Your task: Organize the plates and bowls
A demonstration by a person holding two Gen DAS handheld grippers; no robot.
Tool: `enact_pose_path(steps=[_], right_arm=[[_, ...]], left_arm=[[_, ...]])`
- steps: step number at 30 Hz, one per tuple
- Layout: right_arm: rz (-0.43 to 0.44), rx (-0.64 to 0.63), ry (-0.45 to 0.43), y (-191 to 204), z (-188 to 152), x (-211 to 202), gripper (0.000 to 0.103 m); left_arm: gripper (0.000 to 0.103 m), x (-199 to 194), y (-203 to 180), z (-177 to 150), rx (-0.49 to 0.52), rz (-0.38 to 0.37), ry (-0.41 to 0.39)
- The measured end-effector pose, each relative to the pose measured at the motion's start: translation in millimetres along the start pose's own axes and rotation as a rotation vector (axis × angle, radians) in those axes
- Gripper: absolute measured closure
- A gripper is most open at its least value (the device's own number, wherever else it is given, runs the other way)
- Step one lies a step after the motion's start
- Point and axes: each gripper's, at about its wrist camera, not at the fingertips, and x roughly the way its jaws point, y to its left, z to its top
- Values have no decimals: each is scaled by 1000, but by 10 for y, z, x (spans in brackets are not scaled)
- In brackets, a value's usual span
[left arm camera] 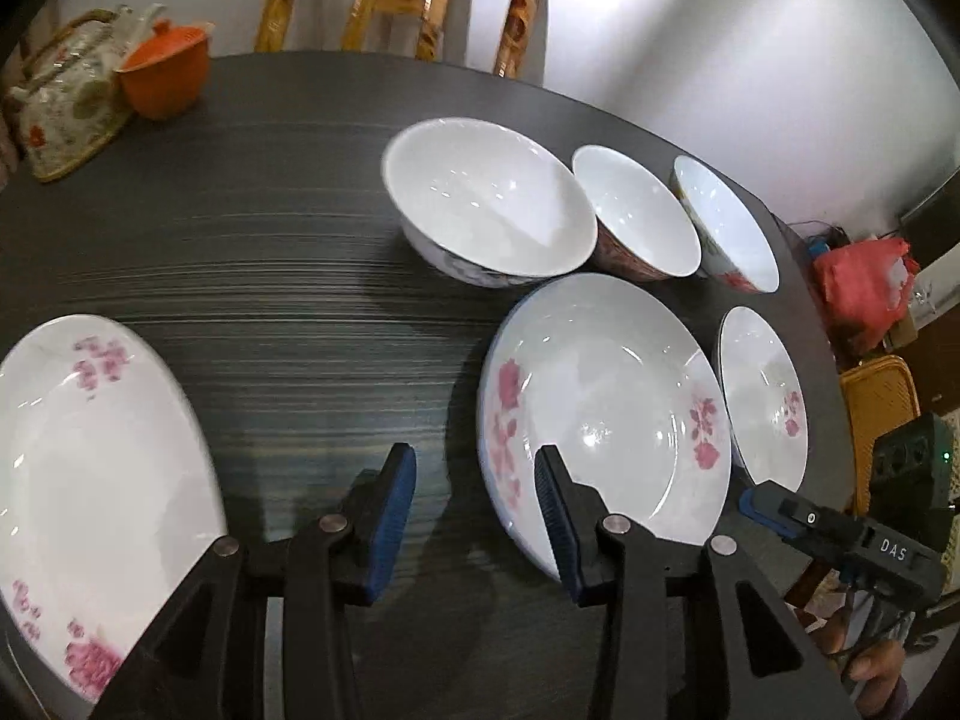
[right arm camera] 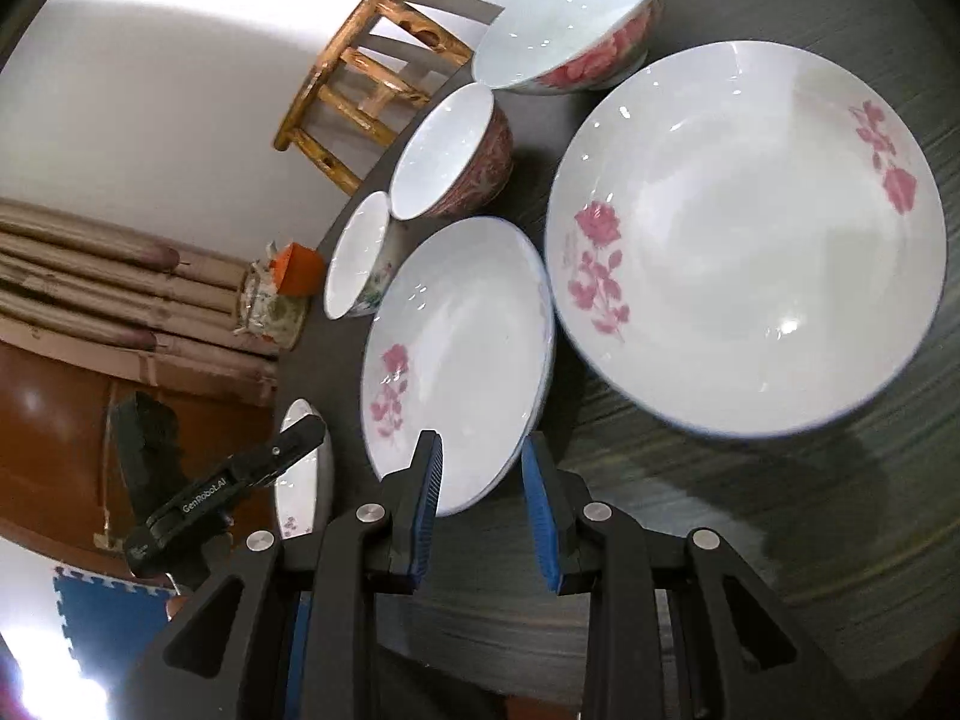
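The left tool (left arm camera: pixel 477 468) hangs open and empty above the dark bench (left arm camera: pixel 300 300), one pad just over the near rim of the middle plate (left arm camera: pixel 606 396). The right tool (right arm camera: pixel 483 468) is open too, straddling that plate's rim without pinching it. Past them, three bowls (left arm camera: pixel 489 204) crowd close together. A shallow bite on glazed china could slip, knocking the plate into the neighbouring small plate (left arm camera: pixel 765 396).

black claws (left arm camera: pixel 477 507) — blue ribbed pads (right arm camera: pixel 427 510), silver rivets
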Motion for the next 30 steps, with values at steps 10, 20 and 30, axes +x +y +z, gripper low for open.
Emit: enact_pose_path(steps=[10,20,30], right_arm=[[-24,4,13,-57,207,137,76],[-89,-48,40,-66,260,267,93],[-50,-79,59,-80,150,199,92]], left_arm=[[74,335,-35,78,48,42,35],[90,293,-74,66,70,48,20],[92,-112,-66,-183,36,65,-58]])
